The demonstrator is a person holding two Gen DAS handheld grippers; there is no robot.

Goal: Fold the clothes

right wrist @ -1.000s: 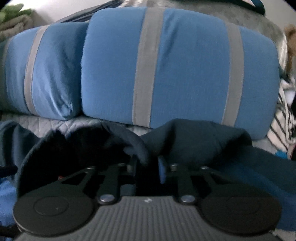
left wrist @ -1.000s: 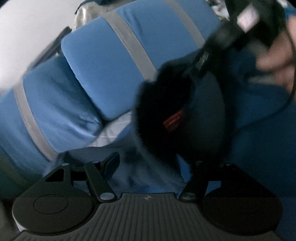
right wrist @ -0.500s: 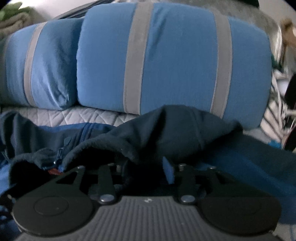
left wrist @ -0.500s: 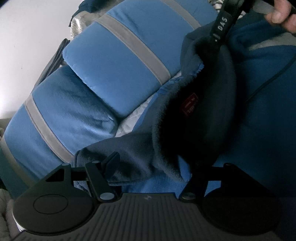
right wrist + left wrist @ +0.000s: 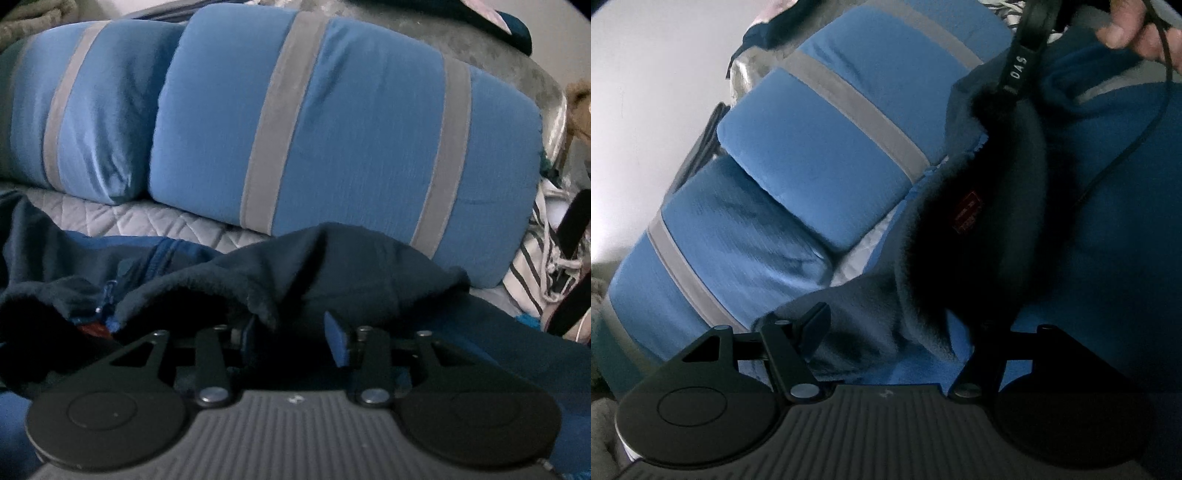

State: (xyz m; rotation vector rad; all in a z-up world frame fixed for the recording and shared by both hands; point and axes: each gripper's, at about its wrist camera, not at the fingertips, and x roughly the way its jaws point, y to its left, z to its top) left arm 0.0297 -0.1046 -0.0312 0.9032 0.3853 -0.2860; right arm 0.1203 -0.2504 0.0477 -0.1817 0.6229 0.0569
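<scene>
The blue fleece jacket [image 5: 332, 266] lies bunched on the bed [image 5: 122, 221], up near the head edge by the two blue pillows [image 5: 347, 122]. The right gripper [image 5: 291, 332] has its jaws partly shut with the dark collar between them; I think it is pinched, but it is dark there. The left gripper [image 5: 897, 325] is wide open over a fold, holding nothing. The thick collar could slip out and flop. The pillows crowd the far edge, and a striped cloth [image 5: 532, 266] lies by the right edge.
</scene>
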